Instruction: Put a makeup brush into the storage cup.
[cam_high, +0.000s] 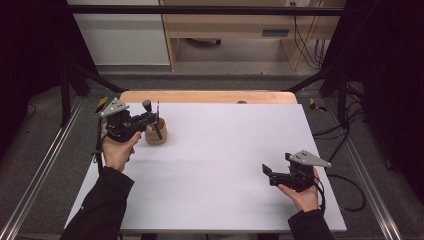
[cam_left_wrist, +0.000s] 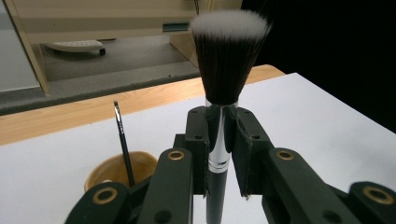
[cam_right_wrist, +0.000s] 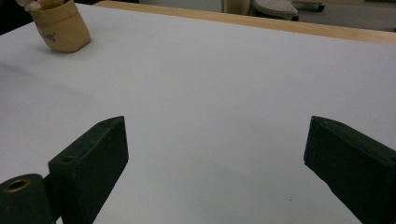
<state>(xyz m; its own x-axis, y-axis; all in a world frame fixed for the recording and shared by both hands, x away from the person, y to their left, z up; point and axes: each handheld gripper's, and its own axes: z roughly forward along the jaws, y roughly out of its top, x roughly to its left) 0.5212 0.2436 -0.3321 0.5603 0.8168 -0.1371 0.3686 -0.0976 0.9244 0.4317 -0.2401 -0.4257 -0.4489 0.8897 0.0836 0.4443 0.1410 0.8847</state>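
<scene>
My left gripper (cam_left_wrist: 219, 140) is shut on the silver-and-black handle of a makeup brush (cam_left_wrist: 227, 60), whose dark bristles with white tips stand upright above the jaws. In the high view this gripper (cam_high: 150, 119) hovers at the table's far left with the brush (cam_high: 147, 105), right beside a small tan wooden cup (cam_high: 156, 134). A thin black brush (cam_left_wrist: 122, 140) stands in that cup (cam_left_wrist: 119, 170). My right gripper (cam_high: 266, 170) rests low over the near right of the white table, jaws wide apart with nothing between them (cam_right_wrist: 215, 154). The cup (cam_right_wrist: 60, 25) shows far off at the upper left.
A white mat (cam_high: 215, 150) covers the wooden table (cam_high: 210, 96), whose bare edge shows at the back. Black frame rails run along both sides. Cabinets and cables stand beyond the table's far edge.
</scene>
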